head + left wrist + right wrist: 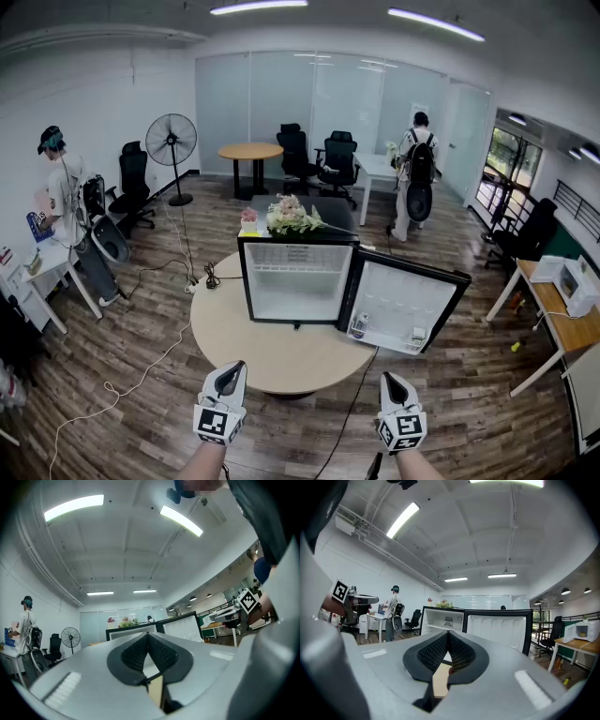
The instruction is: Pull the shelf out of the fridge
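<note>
A small black fridge (296, 279) stands on a round wooden table (246, 347), its door (405, 303) swung open to the right. A white wire shelf (295, 271) sits high inside the white interior. Both grippers hover low in the head view, in front of the table's near edge and well short of the fridge. My left gripper (232, 368) is shut with nothing in it, and so is my right gripper (389, 379). In the right gripper view the jaw tips (448, 634) meet below the fridge (440, 618) and its door (499, 626). In the left gripper view the shut gripper (148, 636) hides most of the fridge (130, 631).
Flowers (292, 217) lie on top of the fridge. Small items sit in the door's lower rack (386, 331). Cables (141, 370) trail over the wooden floor on the left. A person (66, 202) stands at far left, another (417, 173) at the back, with a fan (172, 142) and office chairs (317, 157) nearby.
</note>
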Demonstrator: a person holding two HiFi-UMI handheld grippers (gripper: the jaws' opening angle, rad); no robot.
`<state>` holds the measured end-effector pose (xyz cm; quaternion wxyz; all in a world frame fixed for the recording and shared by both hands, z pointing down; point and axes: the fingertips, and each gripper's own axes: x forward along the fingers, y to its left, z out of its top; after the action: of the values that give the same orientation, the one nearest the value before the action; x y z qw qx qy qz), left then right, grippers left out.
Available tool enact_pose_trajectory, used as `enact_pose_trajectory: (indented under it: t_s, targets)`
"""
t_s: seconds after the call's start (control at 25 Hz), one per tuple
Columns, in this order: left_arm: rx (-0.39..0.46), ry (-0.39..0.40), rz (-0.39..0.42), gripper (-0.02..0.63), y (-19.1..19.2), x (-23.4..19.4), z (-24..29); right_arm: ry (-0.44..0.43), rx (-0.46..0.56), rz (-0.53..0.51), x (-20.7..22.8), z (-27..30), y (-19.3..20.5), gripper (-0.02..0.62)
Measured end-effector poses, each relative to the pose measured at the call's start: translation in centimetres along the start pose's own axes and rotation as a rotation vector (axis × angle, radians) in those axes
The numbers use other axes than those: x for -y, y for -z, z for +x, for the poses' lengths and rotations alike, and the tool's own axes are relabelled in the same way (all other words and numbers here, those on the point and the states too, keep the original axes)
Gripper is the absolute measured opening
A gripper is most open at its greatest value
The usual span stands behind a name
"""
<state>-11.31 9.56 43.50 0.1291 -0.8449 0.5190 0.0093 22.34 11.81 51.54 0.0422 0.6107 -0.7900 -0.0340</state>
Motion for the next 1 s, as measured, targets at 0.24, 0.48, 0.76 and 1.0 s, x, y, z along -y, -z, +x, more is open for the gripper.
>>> enact_pose_trajectory:
  t_s: [0.24, 0.48, 0.76, 1.0]
  targets:
    - [0.005, 0.018, -0.008, 0.000, 3.4, 1.4, -1.4, -0.040, 0.042, 0.002, -1.3, -0.7, -1.2, 0.009]
    - [0.008, 0.009, -0.012, 0.000, 3.1, 1.7, -1.8, -0.046, 0.029, 0.013, -1.3, -0.6, -1.1, 0.011]
    - [0.003, -0.004, -0.010, 0.000, 3.0, 2.3, -2.4, -0.123, -0.025, 0.099, -1.9, -0.6, 0.3, 0.083]
    - [-0.004, -0.014, 0.004, 0.000, 2.8, 3.2, -2.1, -0.184, -0.045, 0.084, -2.3, 0.0, 1.0, 0.203]
